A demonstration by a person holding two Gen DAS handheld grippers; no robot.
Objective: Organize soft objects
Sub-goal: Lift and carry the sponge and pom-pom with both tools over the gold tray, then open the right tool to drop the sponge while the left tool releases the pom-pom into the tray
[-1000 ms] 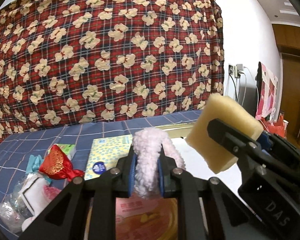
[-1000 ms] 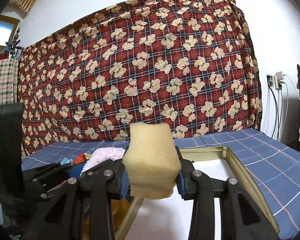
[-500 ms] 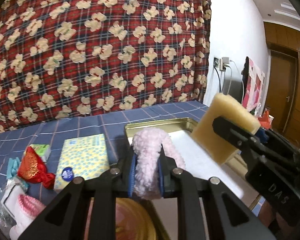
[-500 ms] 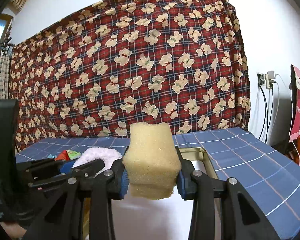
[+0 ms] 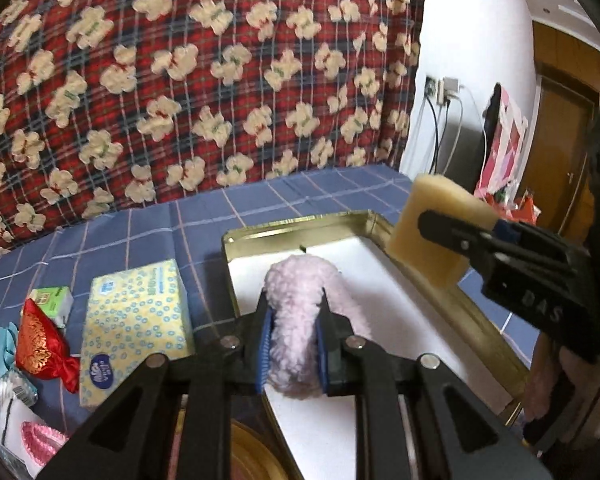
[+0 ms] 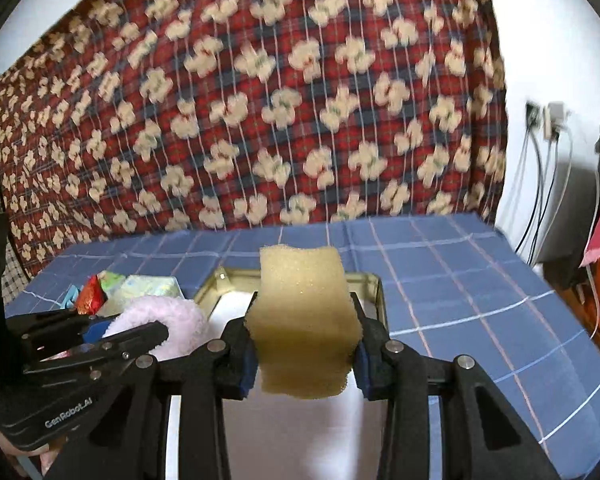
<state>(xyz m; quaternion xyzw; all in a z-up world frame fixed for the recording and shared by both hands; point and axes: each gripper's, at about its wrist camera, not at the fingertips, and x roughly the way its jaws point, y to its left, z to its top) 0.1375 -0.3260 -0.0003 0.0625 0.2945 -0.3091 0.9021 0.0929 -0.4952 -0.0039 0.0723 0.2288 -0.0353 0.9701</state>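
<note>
My left gripper [image 5: 294, 342] is shut on a fluffy pale pink scrunchie [image 5: 296, 320], held over the near left part of a gold-rimmed tray [image 5: 300, 232] with a white floor. My right gripper [image 6: 304, 348] is shut on a yellow sponge block [image 6: 302, 320], squeezed between its blue pads. In the left wrist view the sponge [image 5: 436, 232] hangs above the tray's right rim. In the right wrist view the pink scrunchie [image 6: 160, 320] shows at lower left beside the tray [image 6: 374, 292].
Left of the tray on the blue checked cloth lie a yellow tissue pack [image 5: 134, 324], a red pouch [image 5: 40, 348], a small green packet [image 5: 52, 296] and a pink-and-white item [image 5: 28, 436]. A red patterned blanket [image 5: 180, 80] hangs behind. Cables [image 6: 556, 184] hang at the right wall.
Both grippers have swung toward the tray and tilted down; the tray now fills more of each view. The grips on the scrunchie and the sponge are unchanged.
</note>
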